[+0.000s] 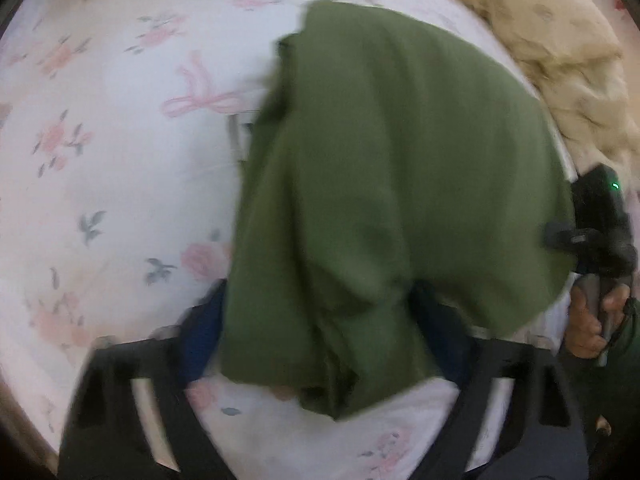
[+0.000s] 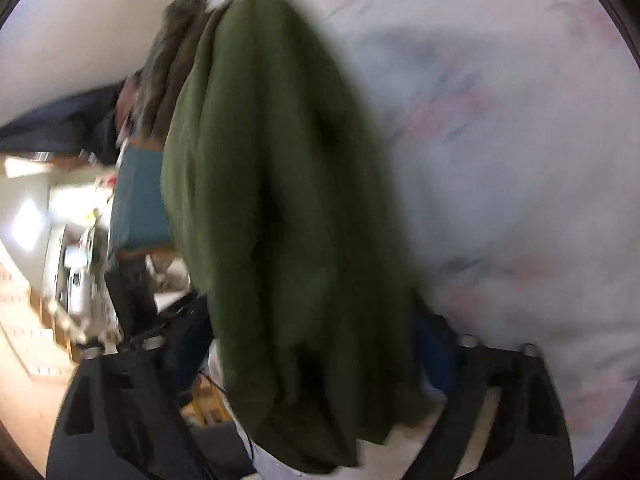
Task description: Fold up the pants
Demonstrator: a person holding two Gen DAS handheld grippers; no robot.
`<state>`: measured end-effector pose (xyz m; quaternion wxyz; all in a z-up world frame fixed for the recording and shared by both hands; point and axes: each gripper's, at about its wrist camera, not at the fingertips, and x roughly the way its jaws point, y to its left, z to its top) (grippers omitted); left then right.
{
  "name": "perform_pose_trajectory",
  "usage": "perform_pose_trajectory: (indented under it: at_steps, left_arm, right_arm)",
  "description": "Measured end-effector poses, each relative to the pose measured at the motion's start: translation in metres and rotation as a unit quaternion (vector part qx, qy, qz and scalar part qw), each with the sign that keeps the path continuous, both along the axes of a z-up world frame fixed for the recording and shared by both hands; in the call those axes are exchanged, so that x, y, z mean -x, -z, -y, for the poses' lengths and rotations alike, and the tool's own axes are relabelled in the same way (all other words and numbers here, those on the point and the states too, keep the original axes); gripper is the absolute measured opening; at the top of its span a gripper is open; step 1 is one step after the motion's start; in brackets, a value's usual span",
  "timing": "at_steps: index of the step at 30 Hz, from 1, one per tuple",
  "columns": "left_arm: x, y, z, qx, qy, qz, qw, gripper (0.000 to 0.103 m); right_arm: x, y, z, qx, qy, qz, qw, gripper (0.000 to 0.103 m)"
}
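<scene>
The green pants [image 1: 392,184] hang doubled over above a white floral bedsheet [image 1: 112,152]. My left gripper [image 1: 320,340] is shut on the near edge of the pants, with bunched cloth between its fingers. In the right wrist view the pants [image 2: 272,208] drape down from my right gripper [image 2: 320,360], which is shut on their edge. The right gripper's body and the hand holding it [image 1: 600,248] show at the right edge of the left wrist view. Both views are motion-blurred.
A beige fluffy blanket [image 1: 560,48] lies at the bed's far right. The right wrist view shows the bedsheet [image 2: 500,160] on the right, and a teal box [image 2: 140,200], clutter and wooden floor [image 2: 32,360] beside the bed on the left.
</scene>
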<state>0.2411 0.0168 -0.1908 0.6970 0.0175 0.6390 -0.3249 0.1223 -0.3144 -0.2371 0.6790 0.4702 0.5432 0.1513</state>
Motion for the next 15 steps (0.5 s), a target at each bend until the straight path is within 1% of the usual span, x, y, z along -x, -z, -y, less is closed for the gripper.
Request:
perform_pose_trajectory:
  at_steps: [1, 2, 3, 4, 5, 6, 7, 8, 9, 10, 11, 12, 13, 14, 15]
  left_arm:
    - [0.003, -0.003, 0.003, -0.001, 0.007, -0.001, 1.0, 0.042]
    - [0.007, -0.008, 0.007, -0.013, 0.014, 0.011, 0.9998, 0.029]
    - [0.015, -0.019, 0.012, -0.019, 0.024, 0.034, 0.9989, 0.021]
    - [0.021, -0.028, 0.014, -0.022, 0.022, 0.052, 0.9982, 0.015]
    - [0.027, -0.043, 0.015, -0.023, 0.006, 0.072, 0.9971, 0.014]
    - [0.031, -0.054, 0.013, -0.018, -0.014, 0.081, 0.9964, 0.014]
    - [0.037, -0.064, 0.011, -0.014, -0.035, 0.085, 0.9957, 0.013]
    - [0.045, -0.072, 0.009, -0.006, -0.055, 0.078, 0.9954, 0.013]
    - [0.055, -0.077, 0.005, 0.004, -0.079, 0.056, 0.9953, 0.013]
    - [0.069, -0.079, 0.002, 0.014, -0.102, 0.025, 0.9944, 0.013]
    - [0.085, -0.077, 0.001, 0.012, -0.117, 0.001, 0.993, 0.013]
    - [0.095, -0.074, 0.001, 0.007, -0.125, -0.006, 0.9921, 0.013]
    - [0.108, -0.07, 0.002, -0.002, -0.131, -0.008, 0.9914, 0.016]
    - [0.122, -0.059, 0.006, -0.029, -0.133, -0.005, 0.9907, 0.025]
    - [0.13, -0.048, 0.009, -0.065, -0.126, -0.006, 0.9899, 0.03]
  right_arm:
    - [-0.001, -0.004, -0.011, 0.024, -0.016, 0.011, 1.0, 0.052]
    - [-0.002, -0.01, -0.018, 0.044, -0.025, 0.024, 0.998, 0.035]
    - [-0.004, -0.019, -0.024, 0.063, -0.035, 0.037, 0.997, 0.029]
    - [-0.009, -0.026, -0.026, 0.076, -0.041, 0.047, 0.995, 0.023]
    - [-0.014, -0.037, -0.028, 0.091, -0.054, 0.062, 0.992, 0.021]
    - [-0.018, -0.046, -0.027, 0.098, -0.063, 0.069, 0.991, 0.021]
    - [-0.022, -0.055, -0.024, 0.099, -0.071, 0.075, 0.99, 0.021]
    - [-0.027, -0.063, -0.02, 0.092, -0.079, 0.081, 0.989, 0.021]
    - [-0.03, -0.071, -0.017, 0.088, -0.091, 0.083, 0.988, 0.021]
    - [-0.032, -0.078, -0.015, 0.089, -0.102, 0.079, 0.988, 0.021]
    - [-0.03, -0.082, -0.011, 0.083, -0.114, 0.071, 0.987, 0.022]
    - [-0.027, -0.082, -0.009, 0.079, -0.123, 0.061, 0.987, 0.024]
    - [-0.018, -0.078, -0.008, 0.082, -0.131, 0.043, 0.987, 0.036]
    - [-0.009, -0.07, -0.008, 0.103, -0.135, 0.012, 0.985, 0.048]
    - [0.001, -0.061, -0.008, 0.132, -0.142, -0.017, 0.981, 0.049]
